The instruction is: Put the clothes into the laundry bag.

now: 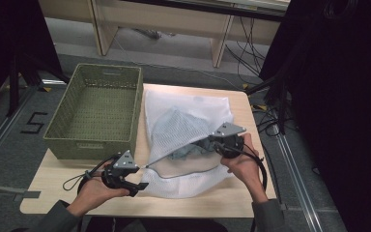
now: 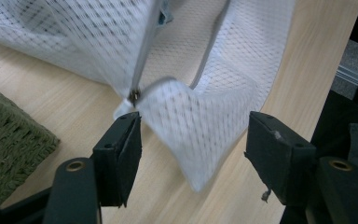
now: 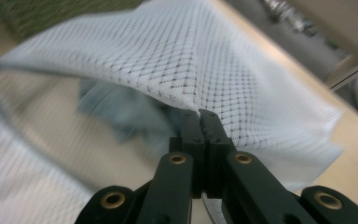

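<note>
A white mesh laundry bag lies on the wooden table, its zip mouth facing the person. A blue-grey garment sits inside the mouth and appears blurred in the right gripper view. My right gripper is shut on the upper edge of the mesh and holds it raised. My left gripper stands open at the bag's near left corner. The corner hangs between the jaws, clear of both pads. The zip pull is just above the left jaw.
An empty green woven basket stands on the table's left half, touching the bag's left side; its corner shows in the left gripper view. Cables trail from both grippers. Black stands and wooden furniture legs ring the table.
</note>
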Available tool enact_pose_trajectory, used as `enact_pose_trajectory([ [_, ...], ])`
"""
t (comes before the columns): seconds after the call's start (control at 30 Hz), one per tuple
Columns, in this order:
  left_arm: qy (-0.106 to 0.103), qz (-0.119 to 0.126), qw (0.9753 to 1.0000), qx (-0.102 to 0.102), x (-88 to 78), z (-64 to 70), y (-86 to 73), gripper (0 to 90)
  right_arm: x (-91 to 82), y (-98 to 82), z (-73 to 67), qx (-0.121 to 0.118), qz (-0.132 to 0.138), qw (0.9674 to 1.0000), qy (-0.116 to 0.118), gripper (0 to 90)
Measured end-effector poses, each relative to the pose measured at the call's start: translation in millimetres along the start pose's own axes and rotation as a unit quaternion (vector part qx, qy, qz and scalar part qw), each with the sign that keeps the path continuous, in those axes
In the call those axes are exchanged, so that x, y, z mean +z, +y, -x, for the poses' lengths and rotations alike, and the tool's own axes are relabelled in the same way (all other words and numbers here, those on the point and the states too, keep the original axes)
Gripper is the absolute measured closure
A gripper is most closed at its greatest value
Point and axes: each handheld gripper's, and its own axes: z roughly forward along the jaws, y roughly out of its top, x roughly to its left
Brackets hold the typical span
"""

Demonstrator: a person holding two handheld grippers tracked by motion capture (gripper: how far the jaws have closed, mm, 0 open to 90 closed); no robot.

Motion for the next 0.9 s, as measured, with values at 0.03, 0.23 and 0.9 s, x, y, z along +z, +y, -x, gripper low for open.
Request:
enact_pose_trajectory([
  [0.03, 0.001, -0.004, 1.0, 0.008, -0.2, -0.7, 0.2, 35.0, 0.2, -6.2, -3.7, 0.0, -0.01, 0.9999, 0.006, 90.0],
  [0.23, -0.002, -0.008, 0.9999, 0.011, 2.7, -0.6, 0.3, 34.8, 43.0, -54.9, -24.3, 0.005, -0.11, 0.9926, 0.052, 90.0],
  [0.9, 0.0, -0.014, 0.9999, 0.003, 3.8, -1.5, -2.0, 33.1, 46.1, -55.4, -34.6, -0.004, -0.073, 0.9956, 0.059, 68.5],
])
